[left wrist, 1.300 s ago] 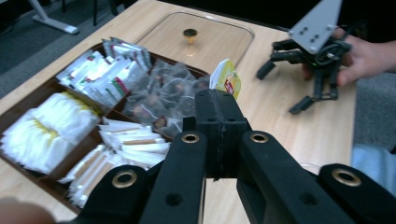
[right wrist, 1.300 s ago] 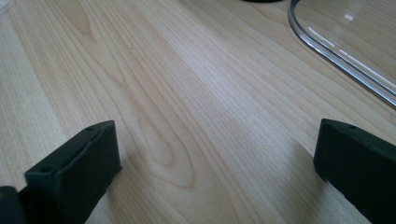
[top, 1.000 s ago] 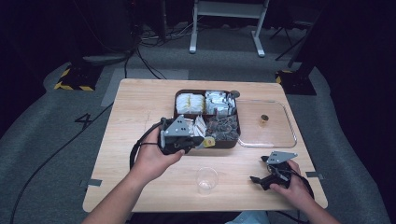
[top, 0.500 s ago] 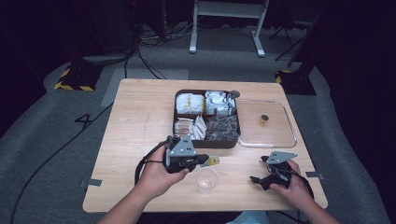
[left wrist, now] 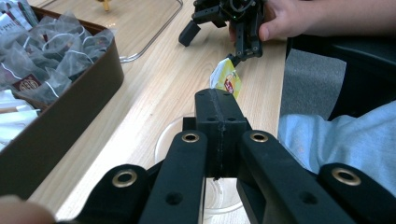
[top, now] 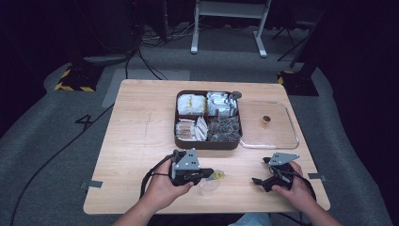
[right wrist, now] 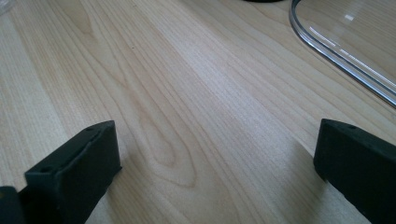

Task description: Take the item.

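Note:
My left gripper (top: pixel 206 175) is shut on a yellow tea bag packet (top: pixel 218 175), held just above a small clear cup (top: pixel 208 187) near the table's front edge. In the left gripper view the packet (left wrist: pixel 226 78) sticks out past the closed jaw tips, and the cup rim (left wrist: pixel 164 138) lies beneath them. A brown compartment box (top: pixel 208 142) of tea bags and packets stands mid-table. My right gripper (top: pixel 258 181) rests at the front right. Its jaws stand wide apart over bare wood (right wrist: pixel 215 158).
A clear lid (top: pixel 282 136) with a small brown knob (top: pixel 266 120) lies flat right of the box; its rim (right wrist: pixel 336 52) runs through the right gripper view. A person's knee (left wrist: pixel 327 140) sits beyond the table edge. Bare wood spreads to the left.
My left gripper has drawn back from the box toward the front edge with the yellow packet and now hangs over the cup. The right gripper has stayed put.

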Motion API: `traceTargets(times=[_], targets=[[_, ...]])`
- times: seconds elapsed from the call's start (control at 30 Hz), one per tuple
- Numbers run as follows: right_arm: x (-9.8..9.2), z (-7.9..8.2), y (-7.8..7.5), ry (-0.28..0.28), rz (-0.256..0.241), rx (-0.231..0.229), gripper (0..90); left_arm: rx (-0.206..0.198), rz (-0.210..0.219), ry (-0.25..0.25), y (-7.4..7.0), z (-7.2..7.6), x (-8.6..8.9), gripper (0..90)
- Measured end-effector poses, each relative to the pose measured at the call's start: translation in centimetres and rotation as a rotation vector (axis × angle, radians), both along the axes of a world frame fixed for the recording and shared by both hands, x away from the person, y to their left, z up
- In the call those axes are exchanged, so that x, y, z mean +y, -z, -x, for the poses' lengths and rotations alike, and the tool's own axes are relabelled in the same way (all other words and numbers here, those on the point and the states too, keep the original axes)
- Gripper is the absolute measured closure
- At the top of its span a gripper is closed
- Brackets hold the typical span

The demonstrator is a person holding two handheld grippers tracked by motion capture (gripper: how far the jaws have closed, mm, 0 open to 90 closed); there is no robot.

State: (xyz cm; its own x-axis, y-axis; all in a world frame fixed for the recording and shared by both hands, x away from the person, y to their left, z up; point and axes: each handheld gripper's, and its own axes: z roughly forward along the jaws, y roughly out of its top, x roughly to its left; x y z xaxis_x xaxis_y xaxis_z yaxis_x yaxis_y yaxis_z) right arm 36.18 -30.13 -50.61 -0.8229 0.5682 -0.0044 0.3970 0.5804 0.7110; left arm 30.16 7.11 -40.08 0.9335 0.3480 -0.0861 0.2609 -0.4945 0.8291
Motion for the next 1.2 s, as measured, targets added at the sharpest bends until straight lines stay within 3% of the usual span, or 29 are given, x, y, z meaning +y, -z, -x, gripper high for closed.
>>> traceTargets(times=[0.17,0.4,0.5,0.87,1.1,1.2], targets=[[0.0,0.0,0.0,0.0,0.0,0.0,0.4,-0.007,0.006,-0.014,0.4,0.1,0.2,90.0],[0.0,0.0,0.0,0.0,0.0,0.0,0.4,0.015,0.015,-0.013,1.0,0.1,0.3,89.2],[0.0,0.0,0.0,0.0,0.0,0.0,0.4,0.048,0.034,-0.016,1.1,0.1,0.3,74.5],[0.0,0.0,0.0,0.0,0.0,0.0,0.4,0.008,0.039,-0.041,1.0,-0.3,0.4,52.2],[0.0,0.0,0.0,0.0,0.0,0.0,0.4,-0.034,0.018,-0.137,0.0,0.0,1.7,37.3],[0.0,0.0,0.0,0.0,0.0,0.0,0.4,-0.054,0.004,-0.179,-0.5,-0.1,2.7,35.3]])
